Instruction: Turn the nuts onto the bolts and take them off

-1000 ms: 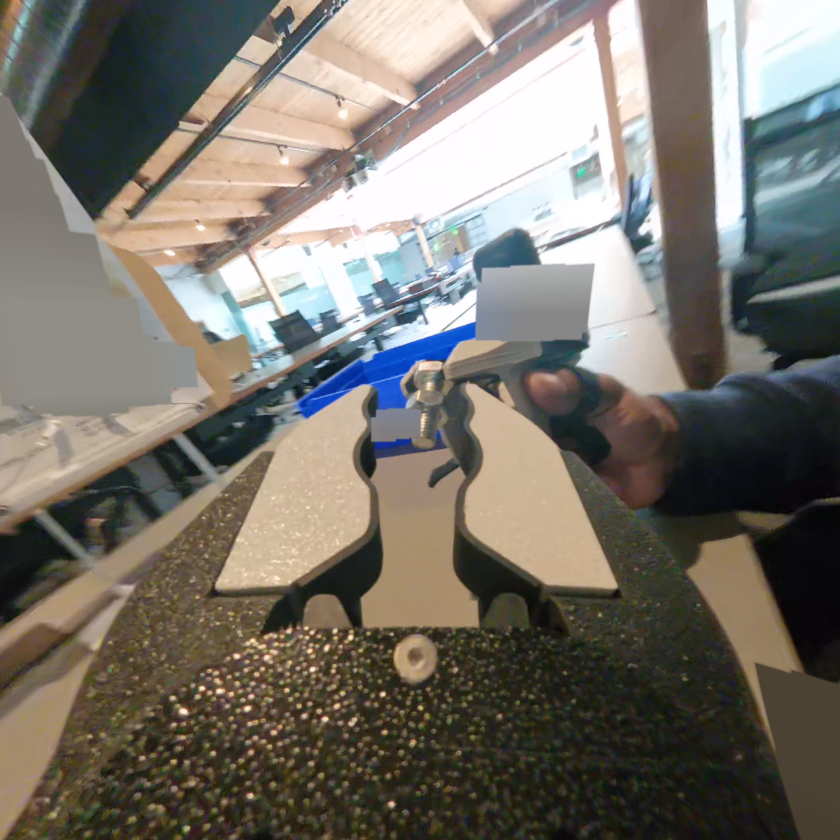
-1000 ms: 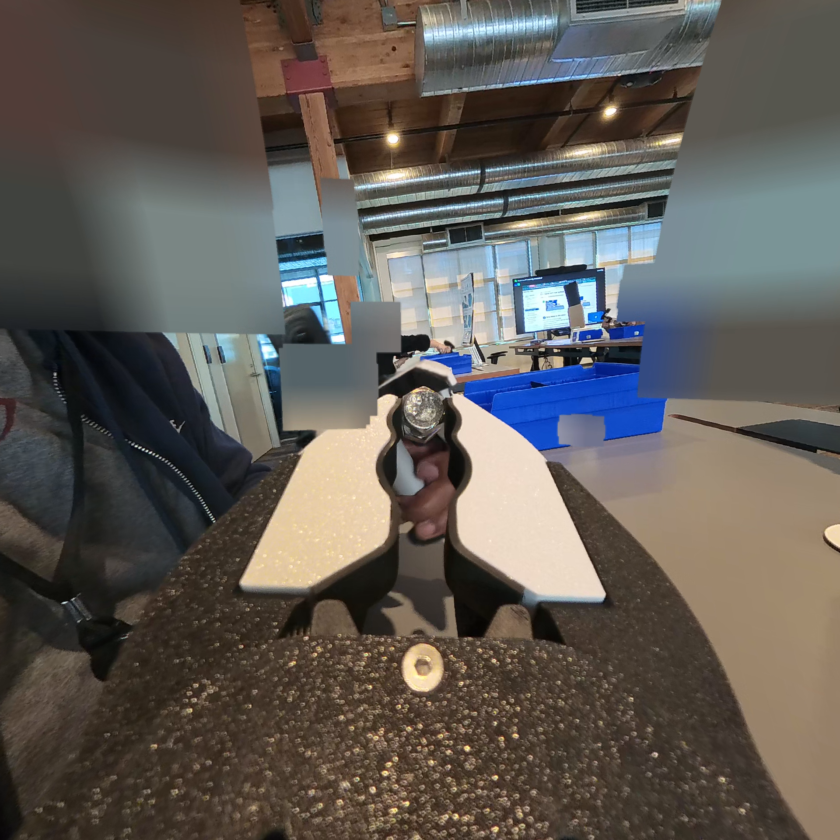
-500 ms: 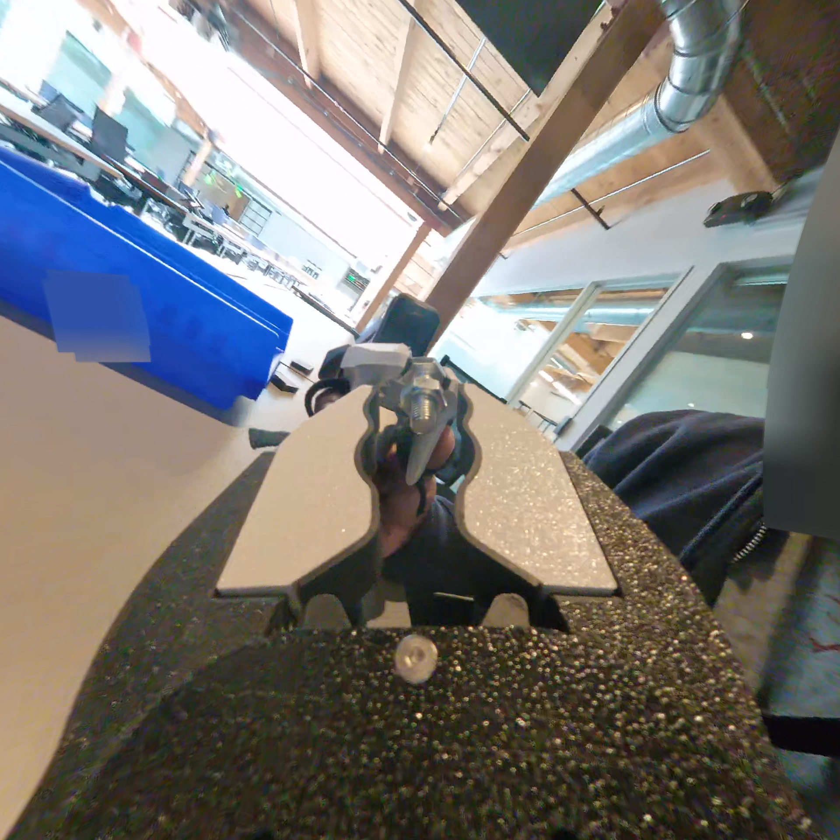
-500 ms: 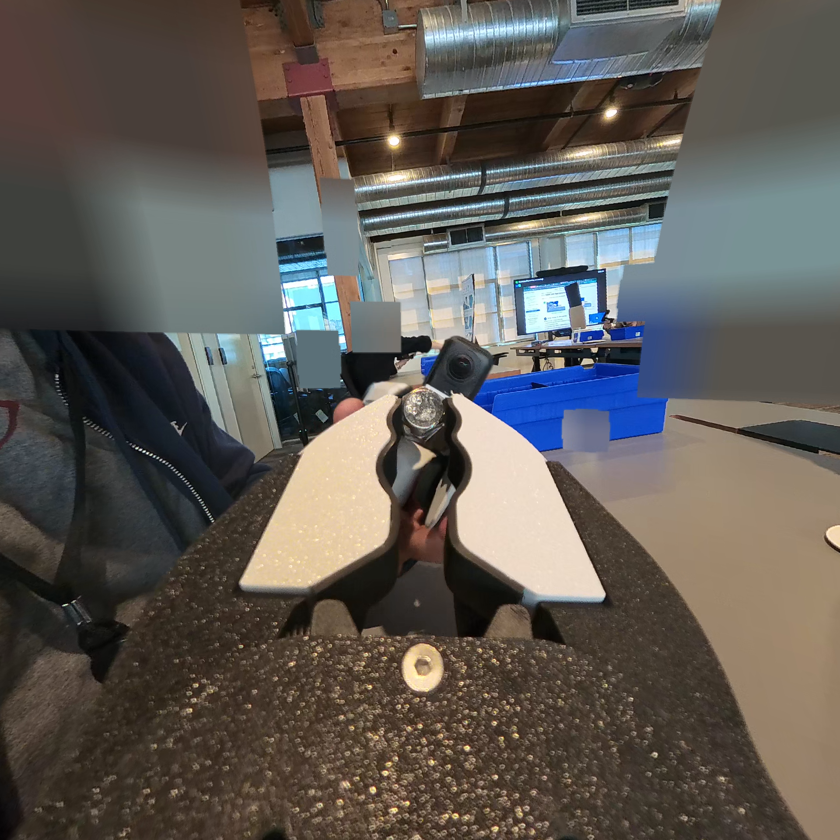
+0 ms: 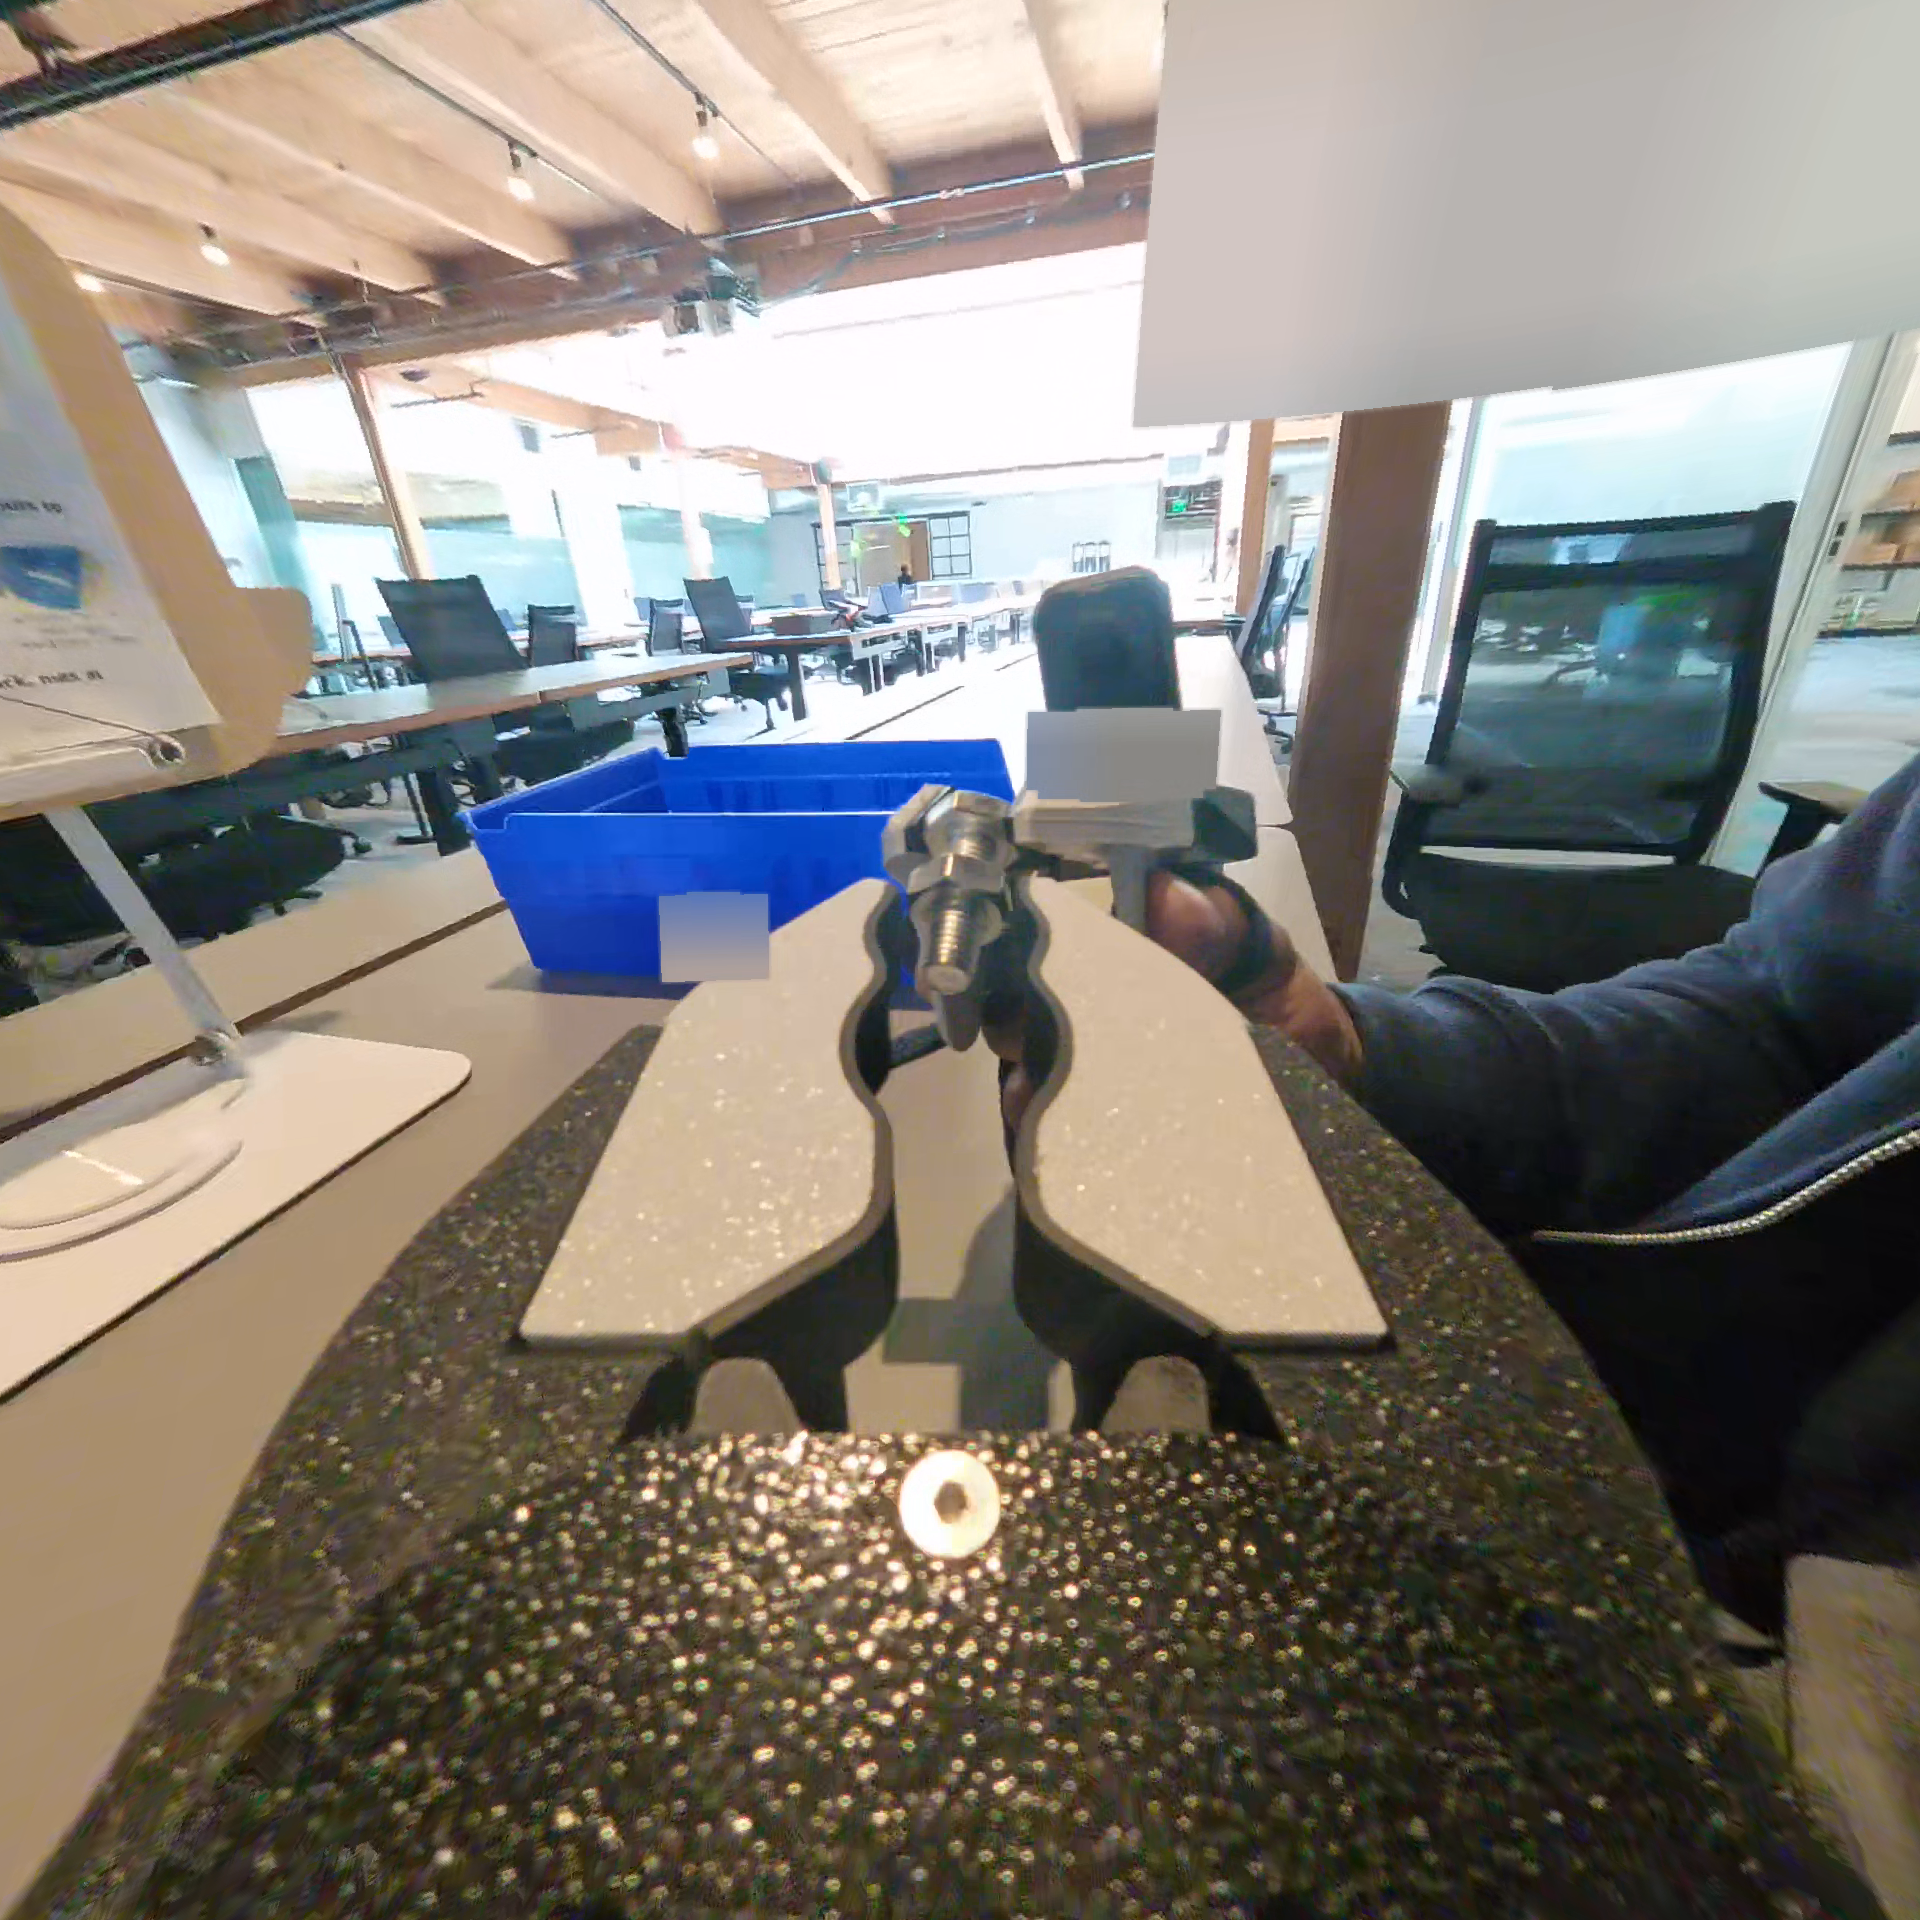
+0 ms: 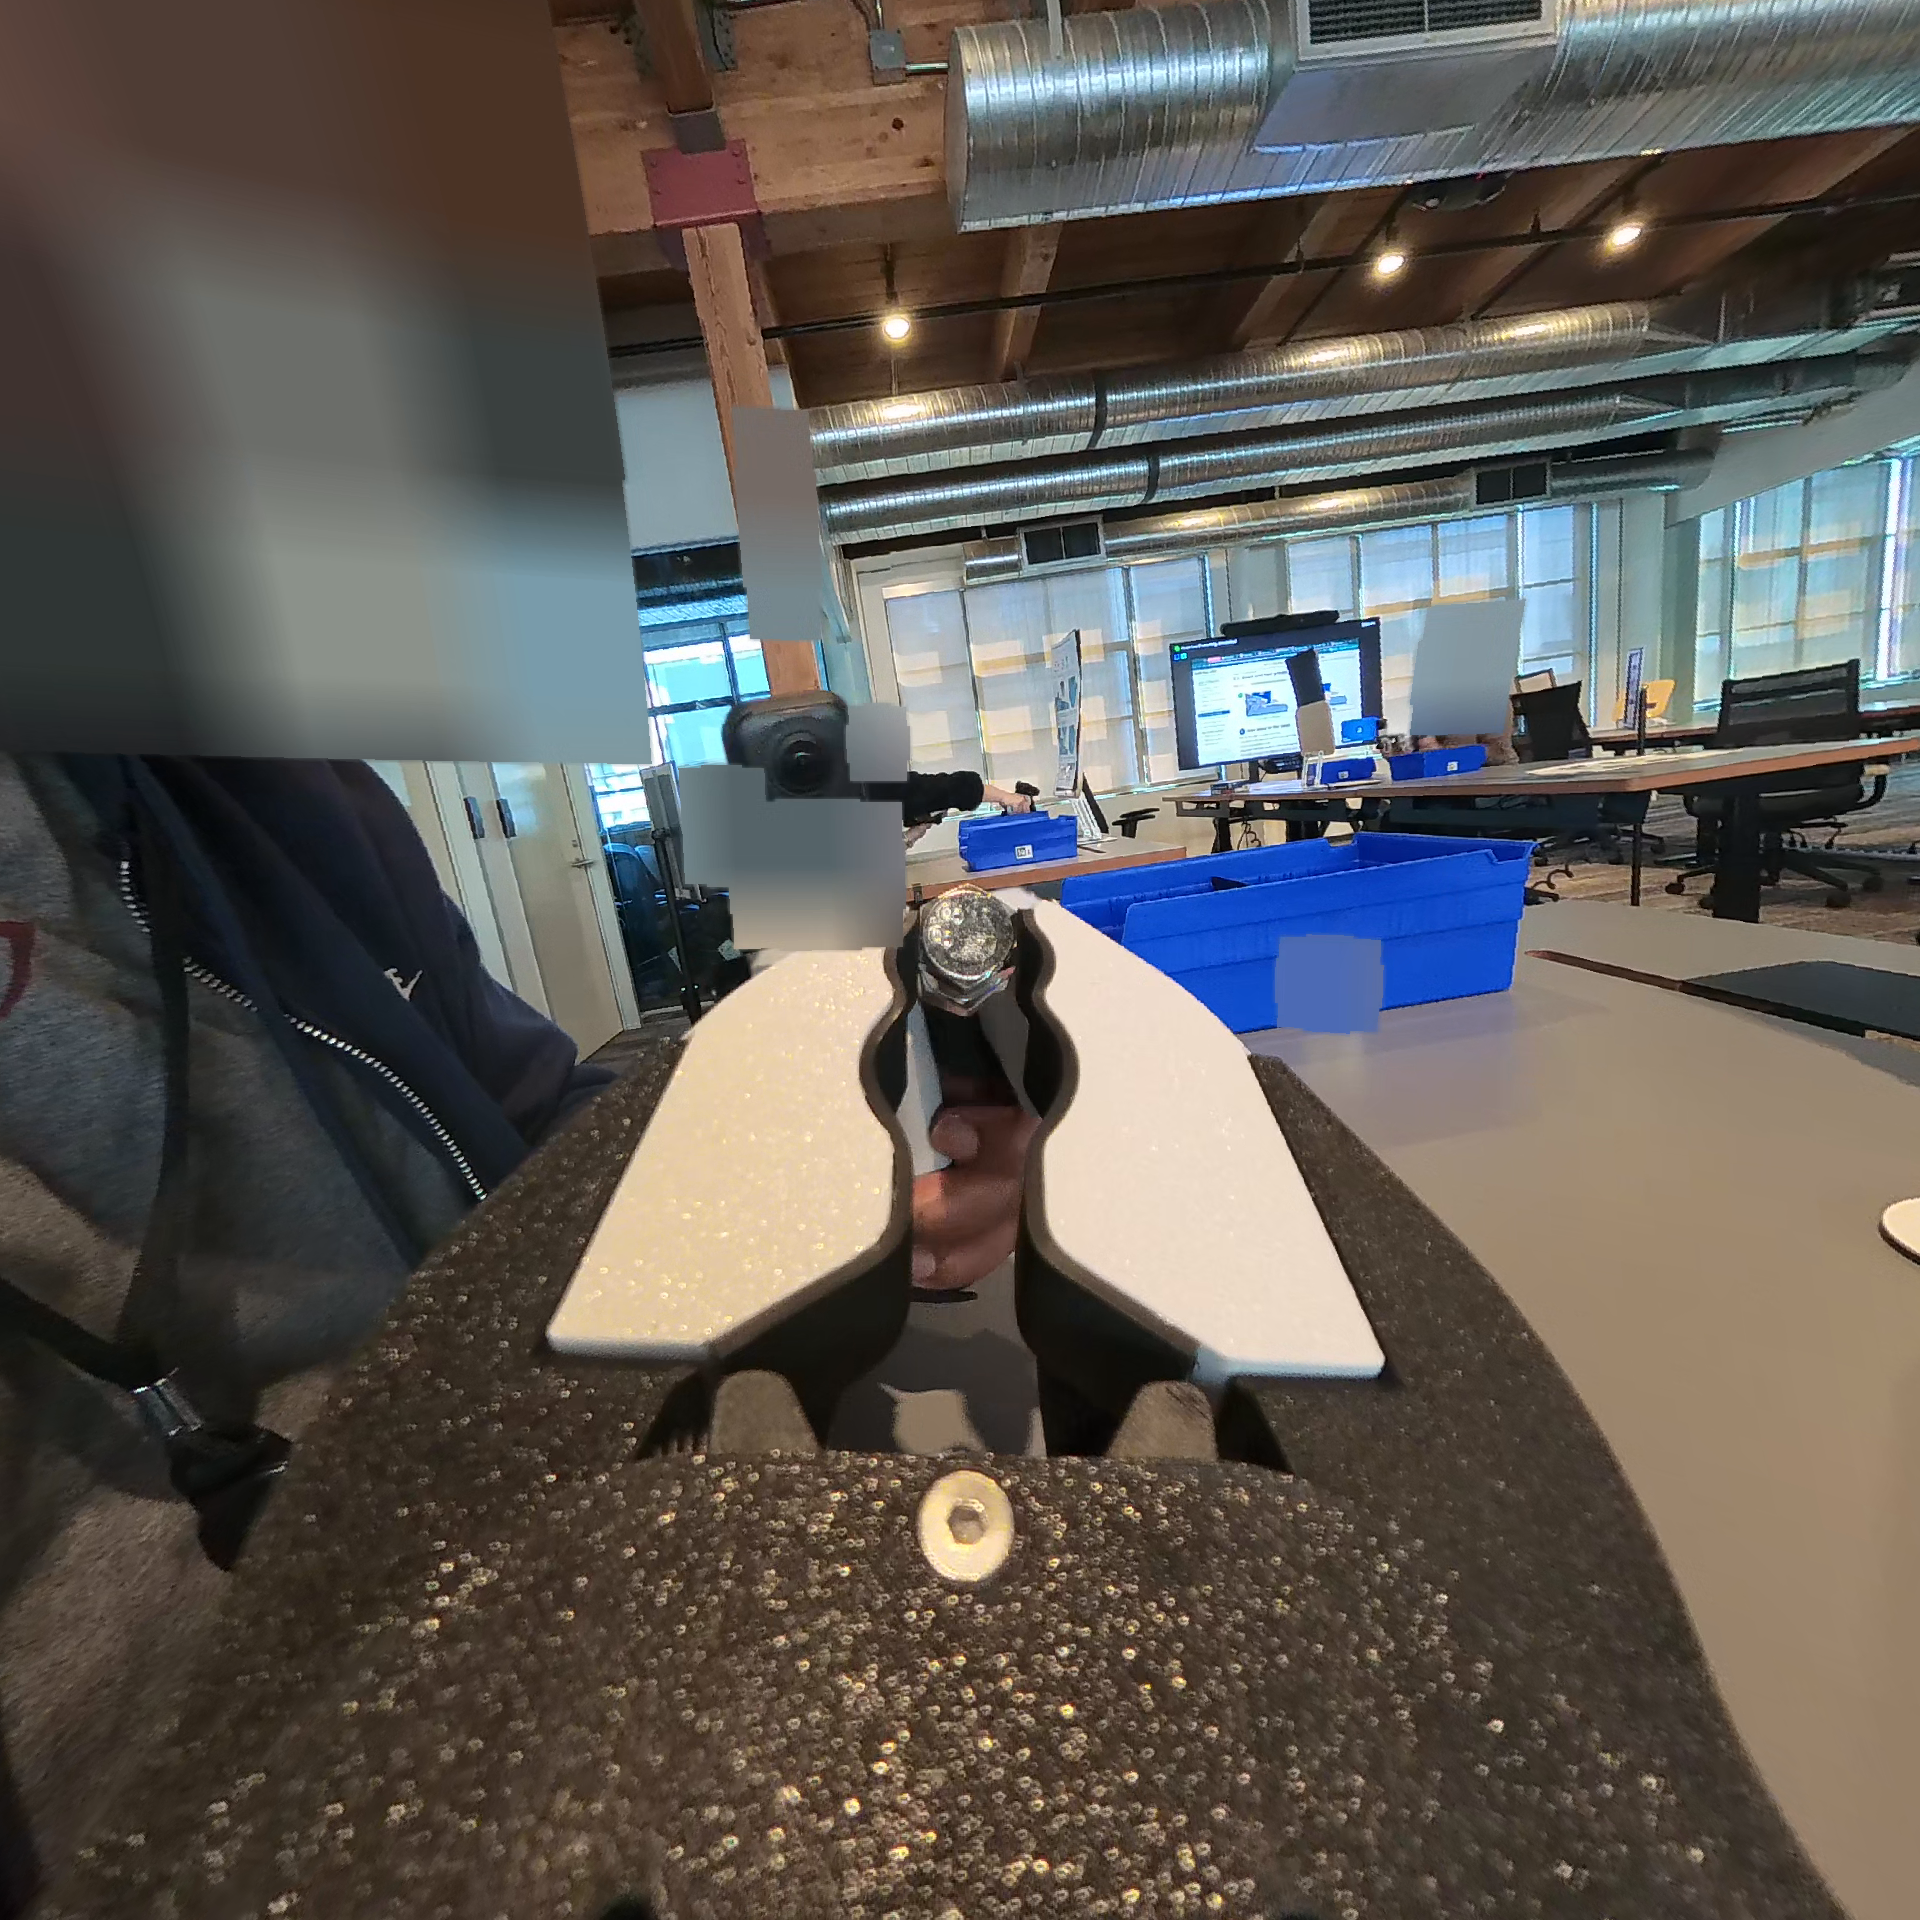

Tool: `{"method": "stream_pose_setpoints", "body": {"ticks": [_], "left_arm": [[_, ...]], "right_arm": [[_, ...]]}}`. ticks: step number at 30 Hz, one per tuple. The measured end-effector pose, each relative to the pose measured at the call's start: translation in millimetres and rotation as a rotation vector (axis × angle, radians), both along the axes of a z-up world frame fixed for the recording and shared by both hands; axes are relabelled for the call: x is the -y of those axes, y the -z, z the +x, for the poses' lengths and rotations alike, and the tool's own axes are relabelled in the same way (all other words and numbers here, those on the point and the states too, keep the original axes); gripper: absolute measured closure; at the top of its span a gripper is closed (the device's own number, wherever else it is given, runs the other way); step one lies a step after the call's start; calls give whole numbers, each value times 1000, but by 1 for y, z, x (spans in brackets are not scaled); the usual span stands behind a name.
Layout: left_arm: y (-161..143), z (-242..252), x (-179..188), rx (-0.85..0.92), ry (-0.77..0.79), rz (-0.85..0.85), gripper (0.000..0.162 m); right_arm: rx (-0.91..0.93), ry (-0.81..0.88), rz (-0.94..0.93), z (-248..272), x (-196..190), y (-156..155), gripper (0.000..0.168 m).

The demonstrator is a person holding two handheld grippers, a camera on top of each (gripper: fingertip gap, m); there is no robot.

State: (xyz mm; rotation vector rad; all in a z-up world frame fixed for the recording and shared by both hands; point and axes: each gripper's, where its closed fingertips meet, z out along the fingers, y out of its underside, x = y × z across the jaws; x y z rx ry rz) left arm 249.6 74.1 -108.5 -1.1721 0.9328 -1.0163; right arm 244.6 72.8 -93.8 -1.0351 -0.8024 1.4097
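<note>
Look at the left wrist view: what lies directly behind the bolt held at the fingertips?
Behind the bolt sits a blue bin on the table; the bin's contents are hidden by its wall.

You have printed writing on the white sheet [image 5: 62,613] clipped to the stand at left, small and partly cut off. The monitor [image 6: 1276,690] across the room shows a page of text, too small to read. The small label on the far blue bin [image 6: 1023,840] is also illegible.
</note>
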Motion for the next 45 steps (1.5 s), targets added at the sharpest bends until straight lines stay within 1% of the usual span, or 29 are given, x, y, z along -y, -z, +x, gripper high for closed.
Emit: {"method": "stream_pose_setpoints", "body": {"ticks": [2, 5, 8, 11, 14, 18, 22, 25, 28, 36, 40, 45], "left_arm": [[-5, -3, -1, 42, 3, -19, 130], [-18, -15, -4, 159, 29, -64, 125], [-24, -31, -16, 244, 30, -131, 125], [-19, -44, -32, 271, 4, -189, 128], [-19, -48, -34, 300, 20, -225, 133], [-12, -37, -28, 239, 47, -212, 133], [-7, -31, -25, 204, 44, -180, 136], [-4, -30, -30, 194, 21, -159, 140], [0, -25, -34, 177, 17, -162, 142], [25, -6, -46, 73, 7, -197, 145], [24, -1, -50, 74, 1, -196, 146], [26, 4, -50, 53, 2, -184, 147]], "right_arm": [[2, 4, 0, 0, 0, 0, 152], [-4, 6, -4, 1, 0, 0, 152], [-8, 12, -5, 2, -1, -1, 152], [-13, 28, -2, 5, -2, -2, 152], [-33, 52, -3, 11, -5, -4, 152], [-67, 95, 4, 26, -10, -12, 152], [-110, 162, 34, 58, -14, -29, 152], [-142, 220, 44, 88, -18, -38, 152], [-146, 257, 47, 113, -19, -39, 152], [-158, 411, 133, 187, -14, -60, 152], [-174, 511, 100, 229, -27, -56, 152], [-313, 521, -12, 261, -41, -44, 152]]}}
